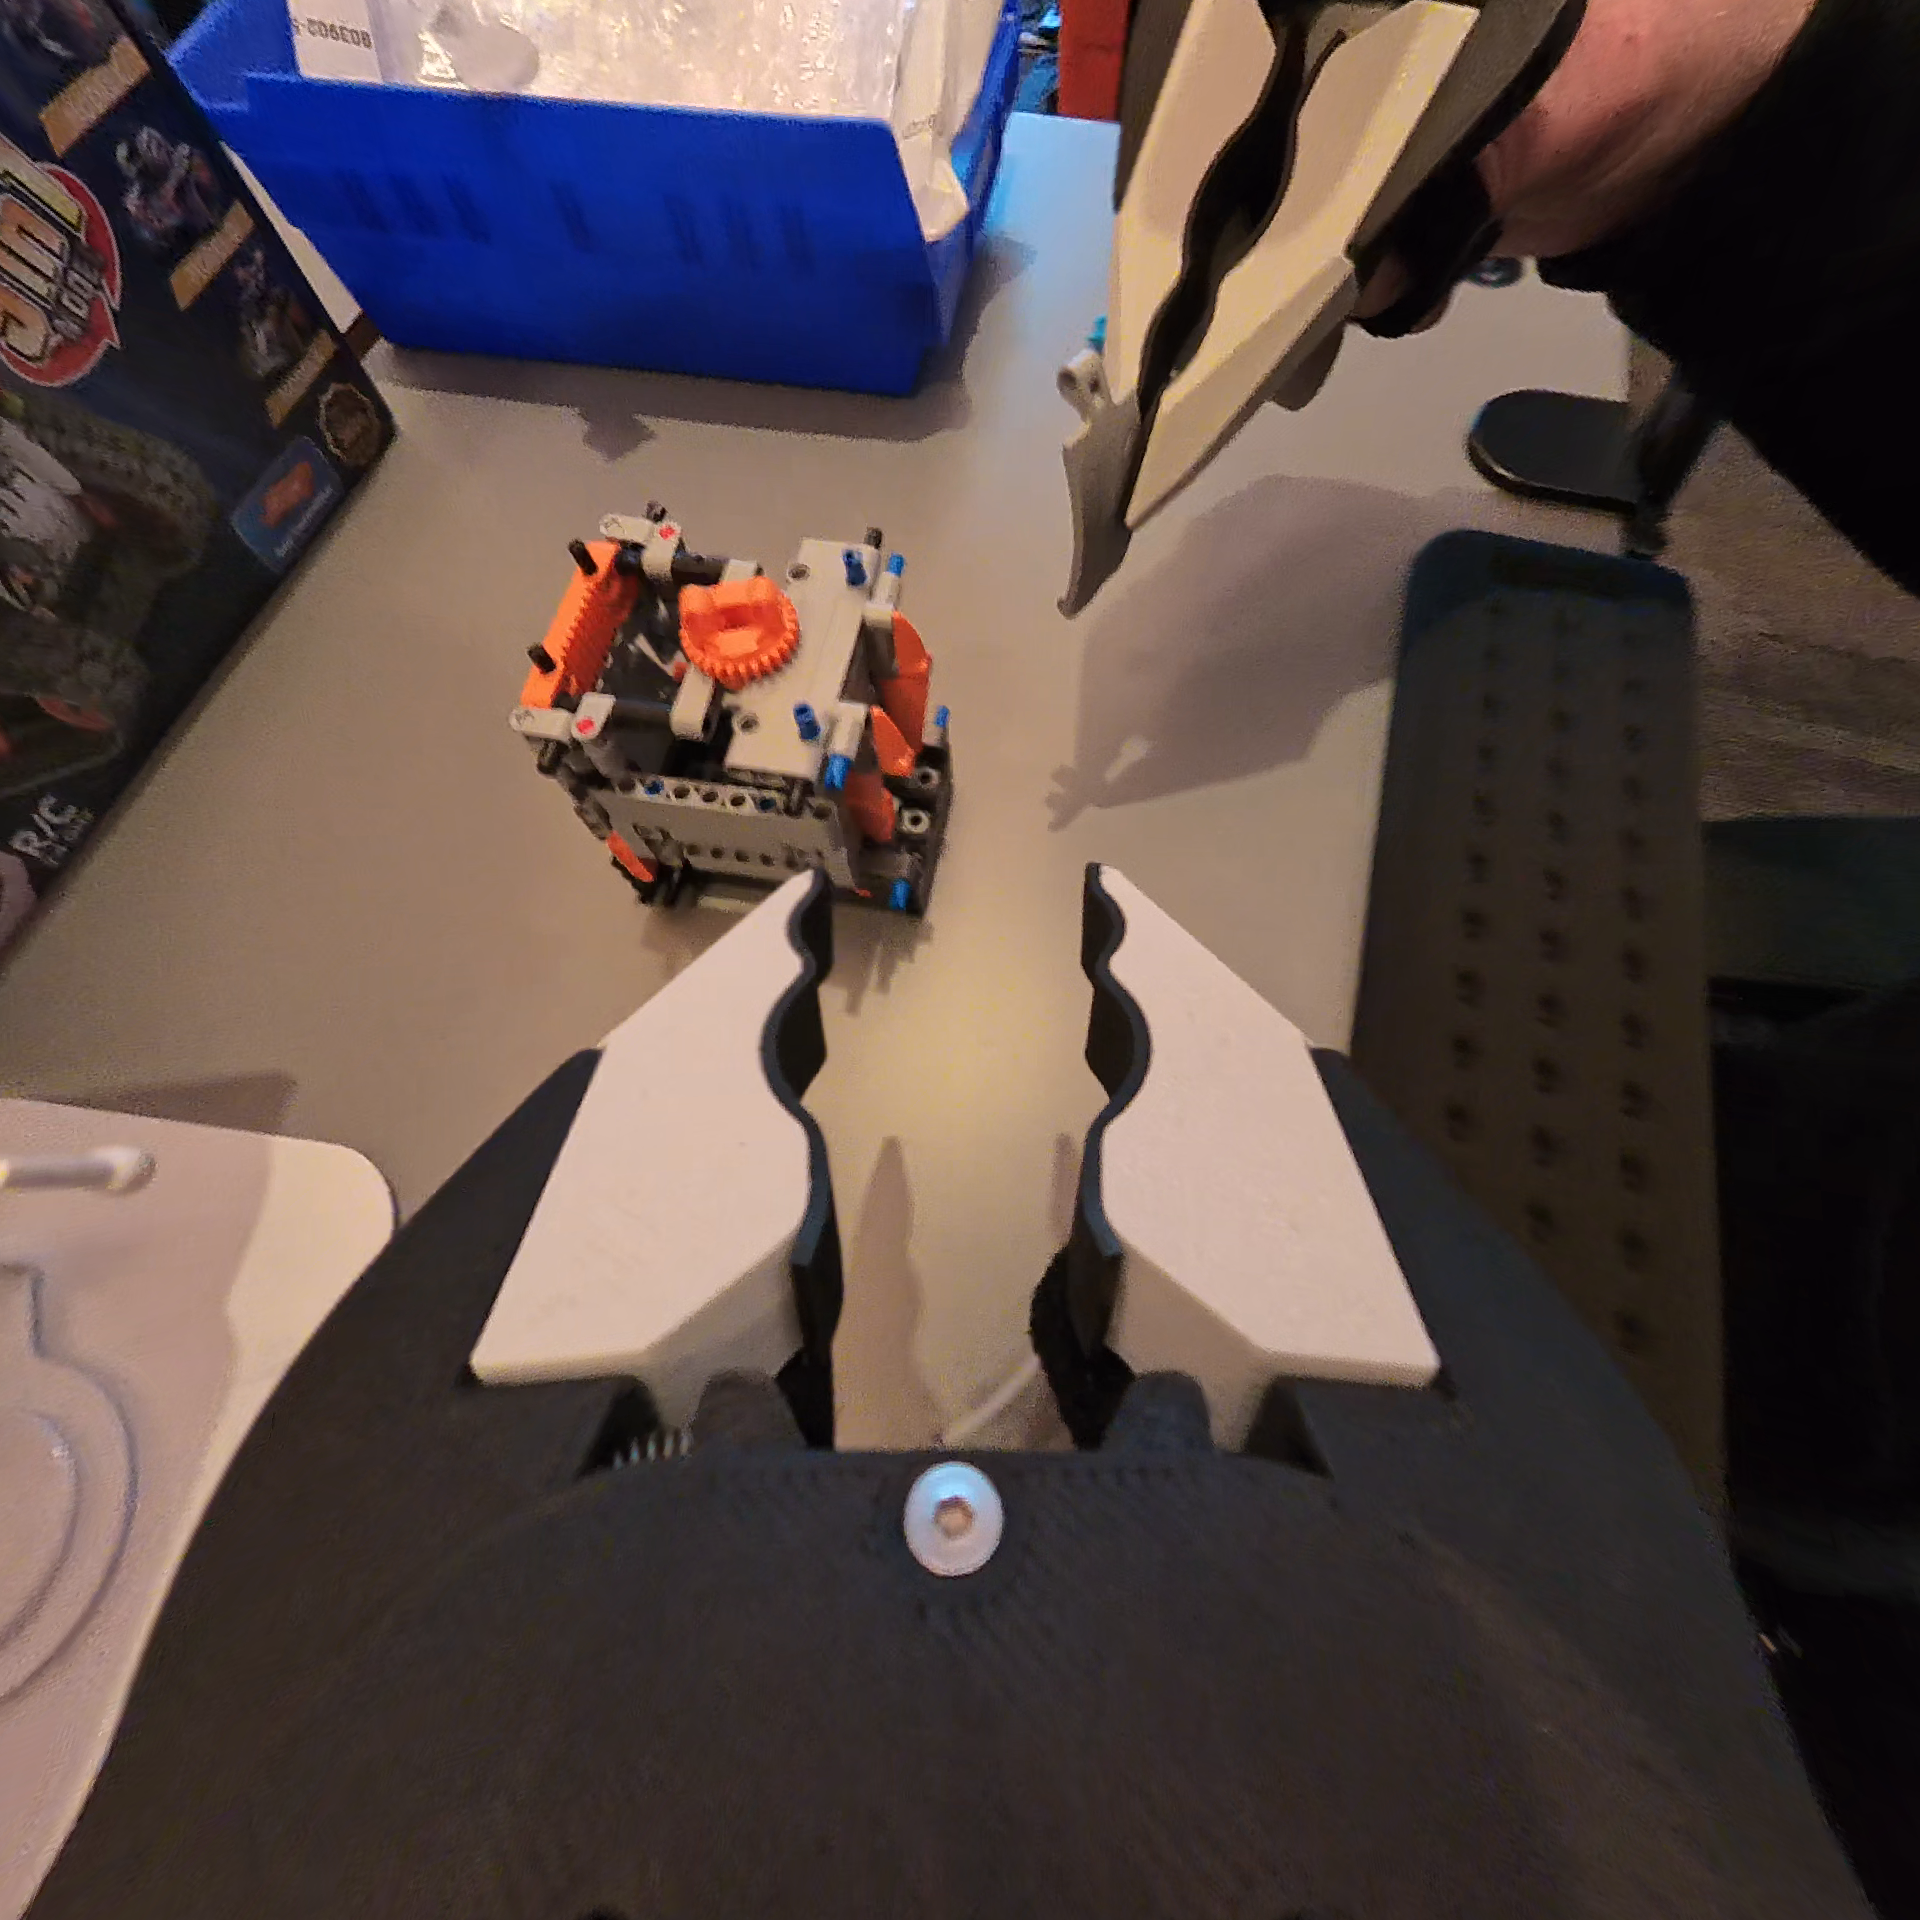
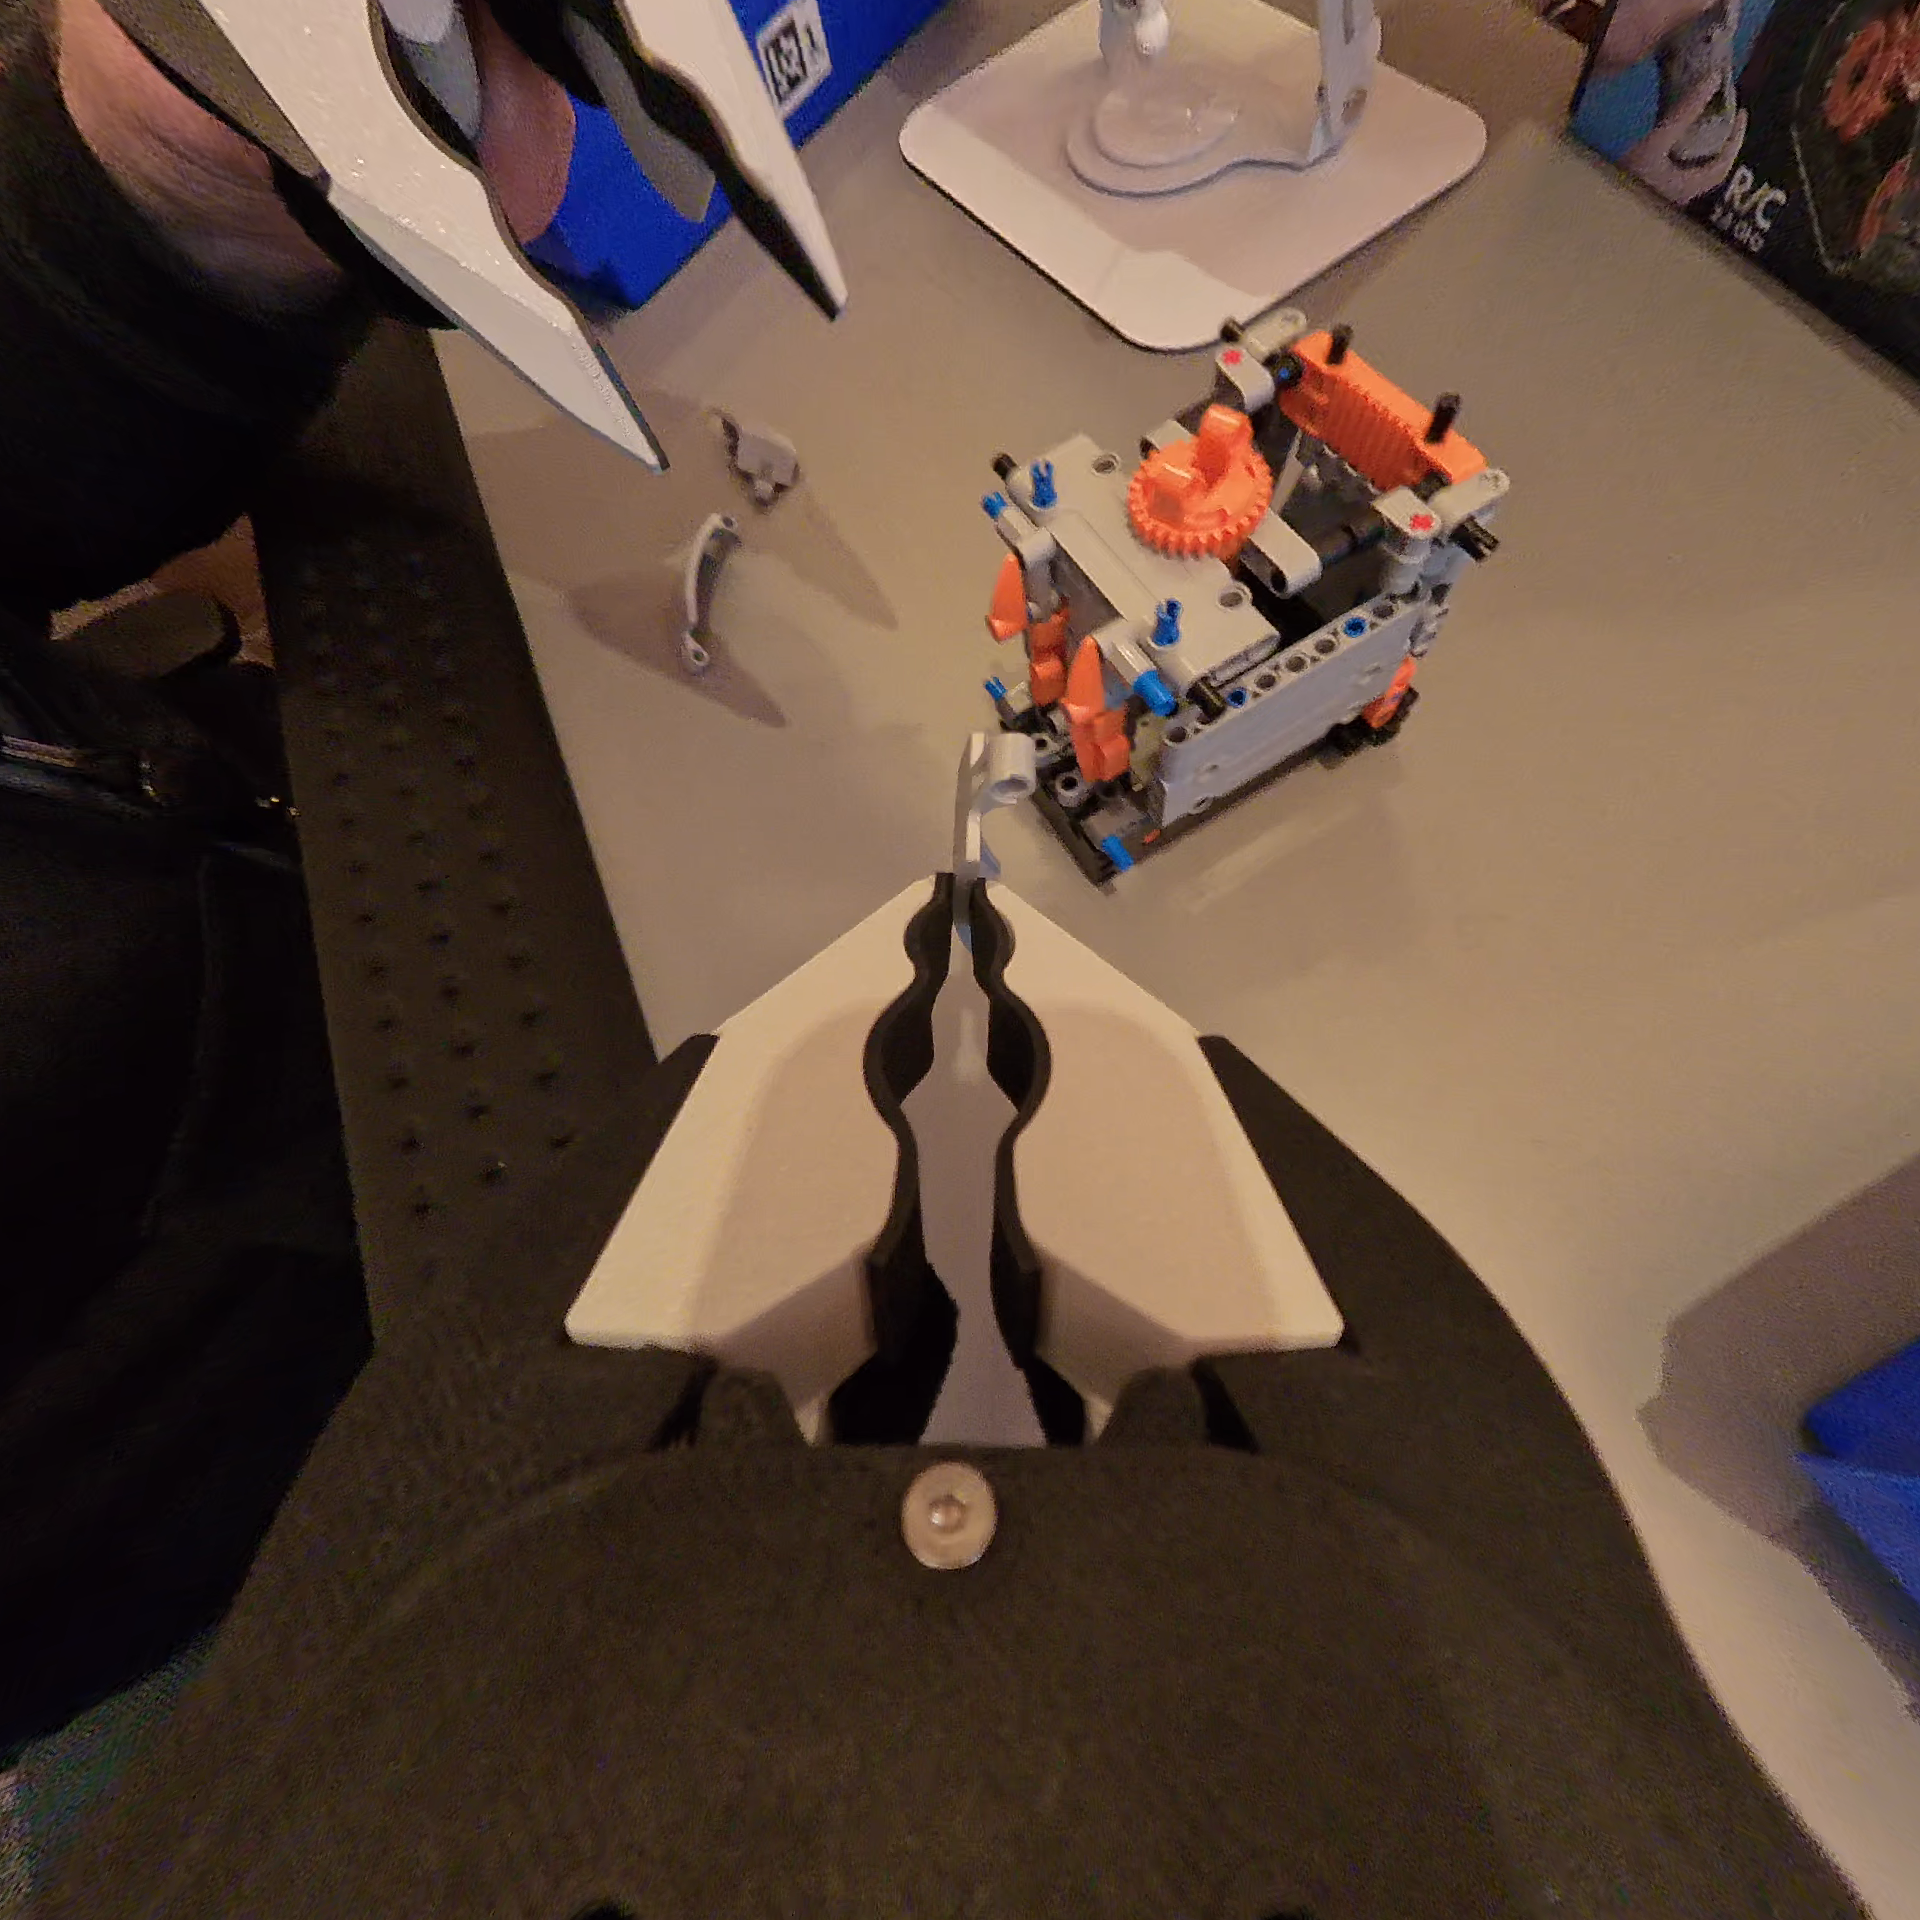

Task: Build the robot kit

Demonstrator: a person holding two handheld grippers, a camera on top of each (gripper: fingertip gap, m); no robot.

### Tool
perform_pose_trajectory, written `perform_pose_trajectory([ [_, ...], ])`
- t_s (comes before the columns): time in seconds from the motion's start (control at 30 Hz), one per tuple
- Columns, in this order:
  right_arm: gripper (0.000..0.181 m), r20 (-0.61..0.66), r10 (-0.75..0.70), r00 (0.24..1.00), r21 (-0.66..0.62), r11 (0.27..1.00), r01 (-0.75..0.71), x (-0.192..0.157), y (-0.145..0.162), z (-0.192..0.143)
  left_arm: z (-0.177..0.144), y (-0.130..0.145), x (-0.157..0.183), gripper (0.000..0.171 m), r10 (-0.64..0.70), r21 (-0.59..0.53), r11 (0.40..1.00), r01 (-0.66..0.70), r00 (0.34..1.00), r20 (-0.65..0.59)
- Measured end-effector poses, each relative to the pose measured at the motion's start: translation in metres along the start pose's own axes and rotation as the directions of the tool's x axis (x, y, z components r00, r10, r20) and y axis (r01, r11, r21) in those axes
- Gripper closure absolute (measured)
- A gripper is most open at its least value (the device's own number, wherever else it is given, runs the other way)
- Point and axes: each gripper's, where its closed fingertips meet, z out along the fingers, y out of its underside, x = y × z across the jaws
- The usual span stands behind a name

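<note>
Right gripper pinches one grey curved piece; left gripper gapes beside one brick assembly; two loose grey parts lie nearby.

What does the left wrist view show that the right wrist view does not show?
Only the left wrist view: the open left claw seen along its own fingers, and a black perforated mat beside the table.

Only the right wrist view: two loose grey curved pieces lying on the table, and the white stand base in full.

Both: the orange and grey brick-built gearbox model, the blue bin, and the right claw shut on a grey curved piece.
</note>
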Motion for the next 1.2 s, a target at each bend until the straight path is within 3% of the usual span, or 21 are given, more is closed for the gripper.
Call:
perform_pose_trajectory([
  [0.17,0.181,0.054,-0.028,0.998,-0.028,0.999,0.03,0.011,0.011,0.01,0.037,-0.008,-0.019,0.105,0.052,-0.059,0.997,-0.046,0.993,0.108],
  [0.4,0.181,0.111,-0.047,0.993,-0.04,0.998,0.051,0.019,0.012,0.023,0.069,0.0,-0.029,0.109,0.049,-0.13,0.991,-0.032,0.99,0.13],
  [0.53,0.181,0.112,-0.064,0.992,-0.05,0.996,0.07,0.021,0.011,0.029,0.072,0.004,-0.038,0.123,0.059,-0.147,0.988,-0.036,0.985,0.161],
  [1.03,0.181,0.165,-0.061,0.984,-0.085,0.993,0.076,0.012,0.019,0.04,0.051,0.021,-0.04,0.125,0.033,-0.152,0.988,-0.031,0.999,0.005],
  [1.2,0.18,0.157,-0.066,0.985,-0.101,0.992,0.082,0.01,0.023,0.046,0.043,0.016,-0.043,0.122,0.023,-0.097,0.995,-0.023,1.0,0.0],
])
